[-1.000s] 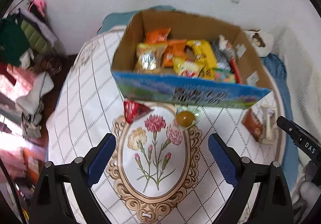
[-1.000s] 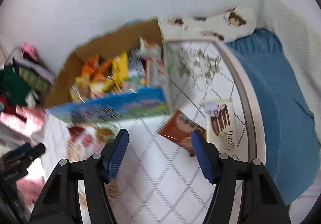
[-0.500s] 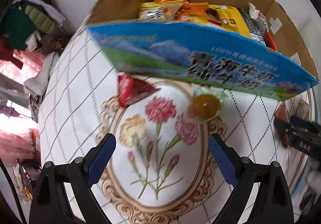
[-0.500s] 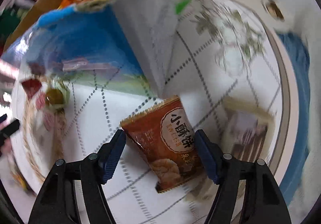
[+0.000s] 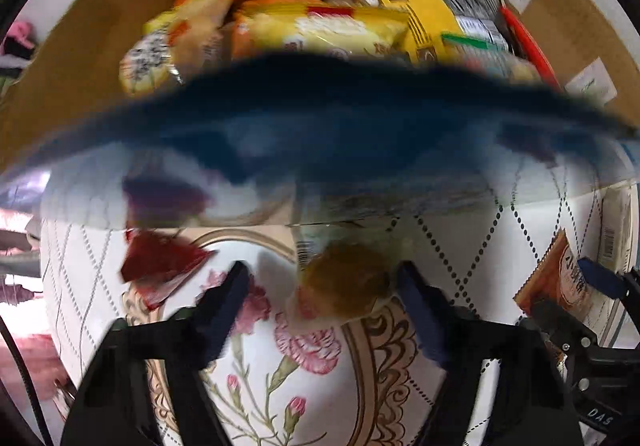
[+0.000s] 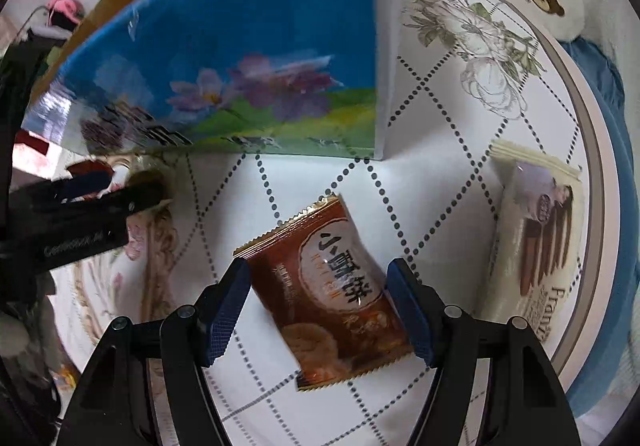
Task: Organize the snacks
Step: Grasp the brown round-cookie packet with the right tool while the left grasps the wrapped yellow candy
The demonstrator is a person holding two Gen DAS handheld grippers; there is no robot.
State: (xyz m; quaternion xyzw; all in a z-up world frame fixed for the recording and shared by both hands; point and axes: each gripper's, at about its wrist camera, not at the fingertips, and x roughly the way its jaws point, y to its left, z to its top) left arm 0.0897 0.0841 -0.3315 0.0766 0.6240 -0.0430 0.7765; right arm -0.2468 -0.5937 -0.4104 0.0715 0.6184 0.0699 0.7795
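Both tongs stood open around their targets. Your right tongs (image 6: 318,306) had their pads on either side of the brown cookie packet (image 6: 336,298), narrowed close to its edges; whether they already touched the wrapper I could not tell. That packet lay flat on the tablecloth (image 6: 440,174), just in front of the box's near corner, with the pale wafer box (image 6: 536,238) well apart to its right. Your left tongs (image 5: 320,310) were spread wide around the amber jelly cup (image 5: 346,280), which sat against the foot of the cardboard box (image 5: 72,58) already holding snack bags (image 5: 320,26). A red wrapper (image 5: 160,266) lay near the left pad.

What could have gone wrong, as I judged it: the packet was slick and puffy, so a squeeze on its edge might have let it slide or buckle out. The left view was badly blurred, suggesting fast motion, so closing then could have knocked the cup under the box wall or caught the wall itself
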